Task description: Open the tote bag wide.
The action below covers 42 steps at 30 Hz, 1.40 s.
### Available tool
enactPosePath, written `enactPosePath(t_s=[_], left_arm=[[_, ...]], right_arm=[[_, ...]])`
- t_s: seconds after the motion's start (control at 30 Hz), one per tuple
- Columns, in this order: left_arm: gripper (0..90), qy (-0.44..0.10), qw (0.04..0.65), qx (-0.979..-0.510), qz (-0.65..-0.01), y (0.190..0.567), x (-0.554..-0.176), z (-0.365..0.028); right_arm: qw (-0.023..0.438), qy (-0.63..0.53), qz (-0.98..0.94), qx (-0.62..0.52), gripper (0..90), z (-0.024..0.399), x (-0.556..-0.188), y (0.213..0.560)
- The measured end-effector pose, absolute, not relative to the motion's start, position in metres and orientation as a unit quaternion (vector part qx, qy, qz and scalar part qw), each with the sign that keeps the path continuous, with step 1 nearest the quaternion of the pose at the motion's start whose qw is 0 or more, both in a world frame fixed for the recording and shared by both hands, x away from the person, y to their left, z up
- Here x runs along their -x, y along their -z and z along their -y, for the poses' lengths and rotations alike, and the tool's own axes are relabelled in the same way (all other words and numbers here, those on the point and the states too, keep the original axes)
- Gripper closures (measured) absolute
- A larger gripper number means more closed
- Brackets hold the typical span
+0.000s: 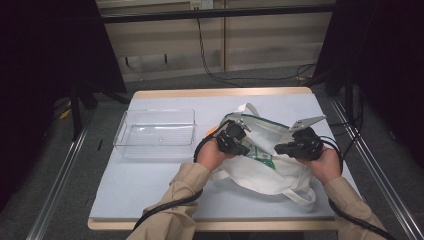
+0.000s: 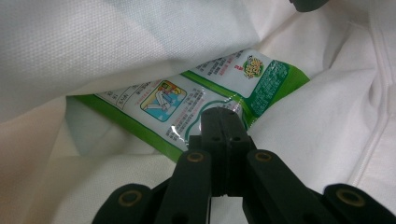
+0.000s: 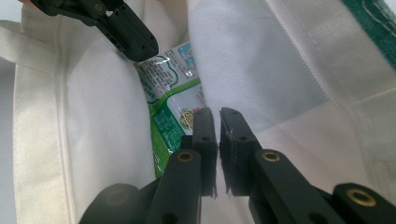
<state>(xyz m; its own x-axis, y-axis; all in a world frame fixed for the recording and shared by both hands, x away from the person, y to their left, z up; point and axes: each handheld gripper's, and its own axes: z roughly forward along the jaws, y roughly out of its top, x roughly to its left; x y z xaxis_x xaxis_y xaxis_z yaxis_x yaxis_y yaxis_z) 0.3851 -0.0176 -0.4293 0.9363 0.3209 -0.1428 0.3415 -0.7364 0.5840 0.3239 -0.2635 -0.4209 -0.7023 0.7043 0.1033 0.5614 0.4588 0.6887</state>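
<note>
My left tool [image 1: 239,141] is inside the white tote bag [image 1: 260,172], jaws pressed together on the corner of the green-and-white packet [image 2: 196,100]. In the left gripper view the clear seal edge of the pkt crumples right at the jaw tips, so I read that as a pinch on the film, not just a touch. I'm holding it by the corner bc that's the bit sticking out from under the cloth fold; the rest of the pkt is tucked between the bag's two layers.

My right tool [image 1: 289,148] is at the bag's mouth, opposite side. Its jaws are nearly together w/ a thin slit between them, and white bag fabric [image 3: 261,84] lies right against them. Looks like they grip the cloth edge to hold the mouth apart, but I can't tell for sure that cloth is between the pads. In the right gripper view the pkt [image 3: 170,100] sits just left of those jaws, w/ my other tool [image 3: 126,30] above it.

Bag lies flat on the counter [image 1: 150,185], right half, straps loose. The clear plastic bin [image 1: 156,134] stands to its left, apart from the bag, nothing in it. My guess: pkt goes there once it's out.
</note>
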Motion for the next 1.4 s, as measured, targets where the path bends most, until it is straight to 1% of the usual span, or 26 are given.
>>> enactPosePath(t_s=[0.2, 0.33, 0.57, 0.83, 0.9, 1.13, 1.2, 1.27, 1.4], left_arm=[[90.0, 0.024, 0.305, -0.937, -0.169, 0.433, -0.384, 0.019], [90.0, 0.031, 0.303, -0.936, -0.174, 0.435, -0.382, 0.017], [90.0, 0.039, 0.289, -0.943, -0.158, 0.438, -0.38, 0.013], [90.0, 0.053, 0.29, -0.942, -0.16, 0.442, -0.377, 0.01], [90.0, 0.051, 0.285, -0.945, -0.149, 0.442, -0.378, 0.009], [90.0, 0.052, 0.287, -0.944, -0.154, 0.444, -0.374, 0.008], [90.0, 0.055, 0.277, -0.948, -0.147, 0.444, -0.374, 0.007], [90.0, 0.059, 0.285, -0.943, -0.161, 0.446, -0.372, 0.007], [90.0, 0.059, 0.278, -0.948, -0.143, 0.447, -0.373, 0.004]], right_arm=[[0.1, -0.36, -0.848, -0.375, 84.3, 0.264, -0.325, 0.424], [0.116, -0.362, -0.84, -0.387, 84.3, 0.265, -0.327, 0.426], [0.148, -0.365, -0.822, -0.411, 84.3, 0.268, -0.336, 0.425], [0.16, -0.343, -0.81, -0.447, 85.0, 0.278, -0.348, 0.431], [0.157, -0.349, -0.809, -0.447, 85.4, 0.28, -0.35, 0.434], [0.168, -0.34, -0.812, -0.444, 87.1, 0.279, -0.353, 0.435], [0.171, -0.337, -0.811, -0.446, 88.0, 0.28, -0.355, 0.436], [0.174, -0.335, -0.809, -0.451, 88.2, 0.28, -0.356, 0.437], [0.179, -0.334, -0.806, -0.454, 89.7, 0.282, -0.357, 0.437]])
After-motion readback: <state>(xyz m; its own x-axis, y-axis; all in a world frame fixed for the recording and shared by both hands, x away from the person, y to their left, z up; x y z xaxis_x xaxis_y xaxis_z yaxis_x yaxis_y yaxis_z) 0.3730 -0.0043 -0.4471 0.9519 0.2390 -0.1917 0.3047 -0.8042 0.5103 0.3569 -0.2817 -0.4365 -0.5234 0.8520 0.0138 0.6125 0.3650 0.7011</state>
